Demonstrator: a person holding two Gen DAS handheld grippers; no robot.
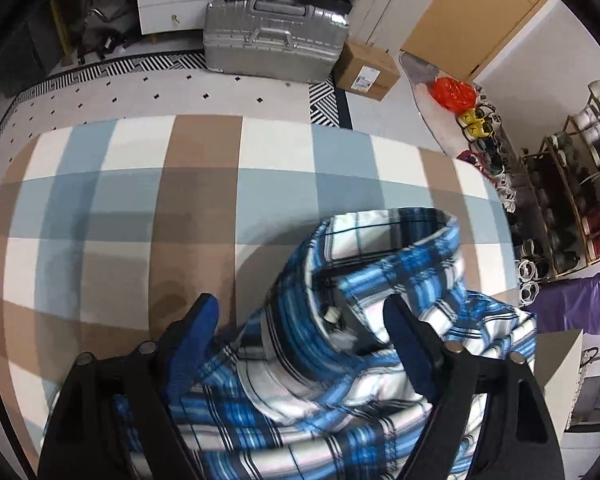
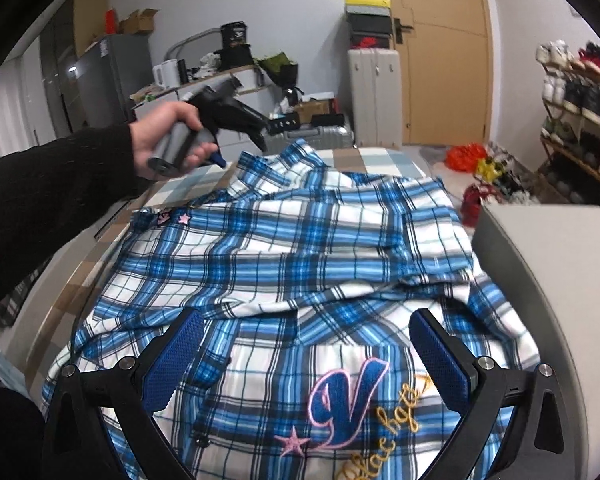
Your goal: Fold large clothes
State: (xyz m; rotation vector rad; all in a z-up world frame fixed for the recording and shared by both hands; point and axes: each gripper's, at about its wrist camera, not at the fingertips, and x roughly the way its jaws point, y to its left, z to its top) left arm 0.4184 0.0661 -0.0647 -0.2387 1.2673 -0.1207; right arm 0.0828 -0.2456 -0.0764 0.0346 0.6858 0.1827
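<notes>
A blue-and-white plaid shirt (image 2: pixel 284 240) lies crumpled on a bed with a blue, tan and white check cover (image 1: pixel 140 200). An embroidered "V" patch (image 2: pixel 344 404) faces up near me. My right gripper (image 2: pixel 308 336) hovers open just above the patch end, nothing between its blue pads (image 2: pixel 180 352). My left gripper (image 1: pixel 300 320) points steeply down over the shirt's collar (image 1: pixel 380 248), jaws wide, with cloth under and between them but not pinched. In the right wrist view a hand (image 2: pixel 168 140) in a black sleeve holds the left gripper (image 2: pixel 260 136) above the shirt's far end.
A silver suitcase (image 1: pixel 276 40) and a cardboard box (image 1: pixel 366 68) stand on the floor beyond the bed. Shoe racks (image 1: pixel 572 200) line the right wall. A grey box (image 2: pixel 552 280) sits at the bed's right edge. A red bag (image 1: pixel 454 94) lies on the floor.
</notes>
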